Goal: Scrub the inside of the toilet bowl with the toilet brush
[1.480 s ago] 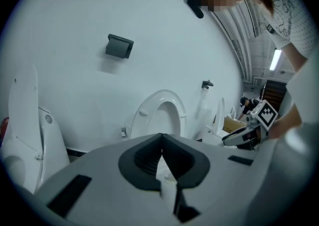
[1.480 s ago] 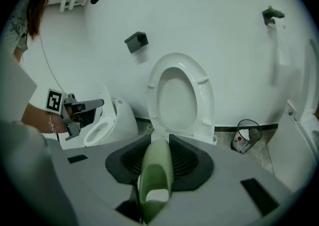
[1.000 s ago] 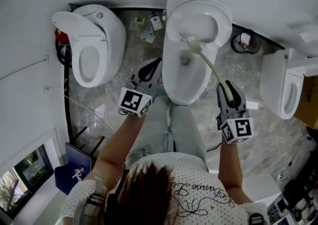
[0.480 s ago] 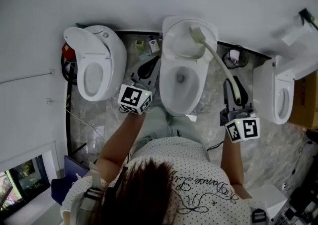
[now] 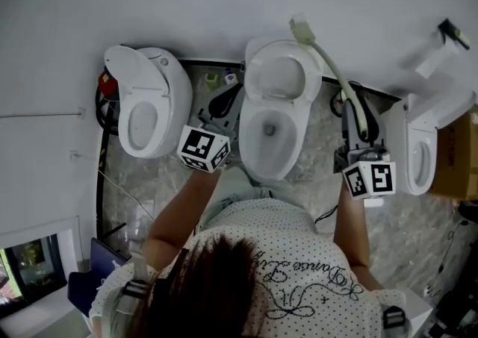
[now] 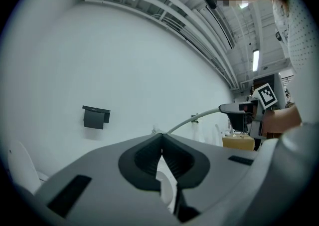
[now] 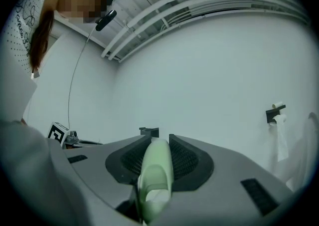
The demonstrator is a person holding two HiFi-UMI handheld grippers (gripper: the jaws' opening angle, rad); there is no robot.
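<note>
At the far left a second toilet (image 5: 146, 116) is seen, white and glossy, with its lid tipped up; it is not part of the work. Next to it the left tongs (image 6: 161, 152) are held with their ribbed dark pads pressed together on nothing. The middle toilet bowl (image 5: 248, 126), a smooth white oval with its seat raised, is left untouched at this moment, because the toilet brush (image 5: 332, 68) is not inside it. Its bristle head (image 5: 302, 29) is held high above the raised seat, very near the plain white wall (image 5: 224, 8), perhaps touching it. A first risk is judged from this: if the head is wet, drops may be let fall on the seat, the wall or the marbled floor (image 5: 321, 142), and the wall may be smeared by a small swing. The wand is long, thin and curved, so a second risk is supposed: the pale green handle (image 7: 155, 180) looks smooth and rounded, and it may be turned or slid between the jaws when the head is pushed against the bowl. The handle is clamped firmly by the right tongs (image 7: 155, 145). At the far right a third white toilet (image 5: 418, 157) is partly seen, and it could be knocked by a wide swing.
</note>
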